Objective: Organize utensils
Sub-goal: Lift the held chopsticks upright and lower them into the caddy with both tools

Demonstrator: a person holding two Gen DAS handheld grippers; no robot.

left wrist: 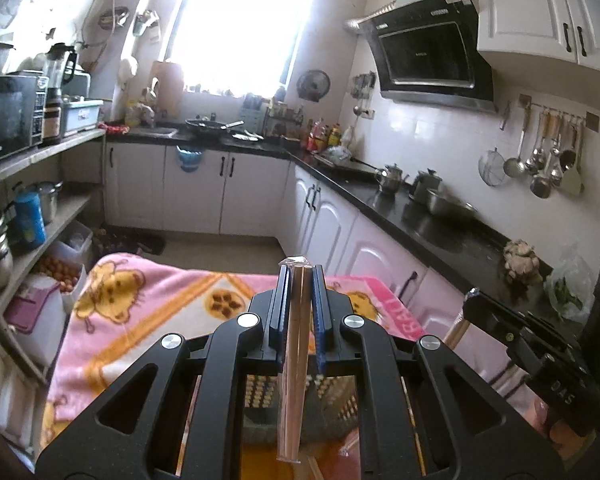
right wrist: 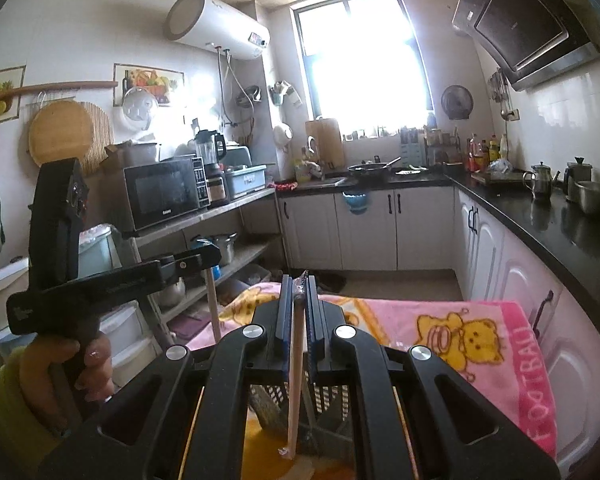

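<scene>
Each hand-held gripper, left point(left wrist: 299, 276) and right point(right wrist: 300, 286), clamps wrapped chopsticks point(left wrist: 294, 360) above the pink blanket point(left wrist: 148, 300).

Both grippers: matte black linkage arms, silver round pivot screws, blue-faced fingers point(left wrist: 319, 312). Left gripper point(right wrist: 204, 258), left of frame, faint embossed lettering. Hand point(right wrist: 88, 364) lower left, yellow-green sleeve point(right wrist: 8, 408).

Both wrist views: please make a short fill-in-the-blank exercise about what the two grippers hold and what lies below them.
1. The left gripper is shut on wrapped ____.
2. The right gripper is ____ on its own wrapped chopsticks.
3. The blanket under both grippers is mostly ____.
4. On the black counter stand metal ____.

Missing words: chopsticks; shut; pink; kettles
</scene>
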